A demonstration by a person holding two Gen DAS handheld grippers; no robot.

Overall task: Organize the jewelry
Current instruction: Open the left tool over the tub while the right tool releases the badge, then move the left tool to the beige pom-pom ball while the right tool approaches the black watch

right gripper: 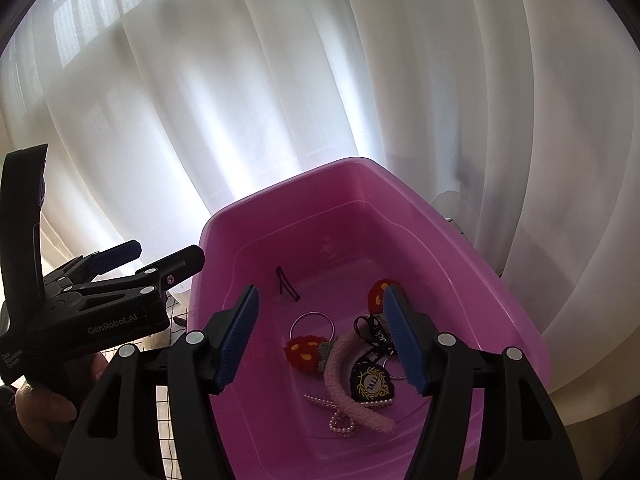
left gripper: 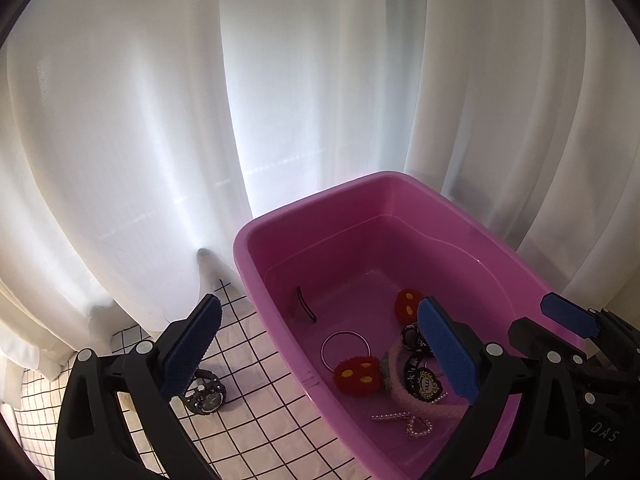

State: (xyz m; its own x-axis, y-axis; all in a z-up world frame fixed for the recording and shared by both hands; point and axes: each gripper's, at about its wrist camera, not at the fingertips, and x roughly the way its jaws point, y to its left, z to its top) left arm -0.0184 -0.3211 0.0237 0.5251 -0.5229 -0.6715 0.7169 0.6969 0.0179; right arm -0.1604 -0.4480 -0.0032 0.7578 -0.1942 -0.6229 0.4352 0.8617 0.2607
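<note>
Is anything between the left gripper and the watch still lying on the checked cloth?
Nothing visible. The watch lies on the cloth left of the pink tub, just under the open left gripper, partly hidden by its left finger.

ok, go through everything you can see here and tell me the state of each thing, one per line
left gripper: open, empty
right gripper: open, empty, above the tub
pink tub: upright, holds the jewelry
black watch: outside the tub, lying on the checked cloth
silver ring: flat on tub floor
pearl heart clip: flat in tub
pink fuzzy headband: lying in tub
</note>
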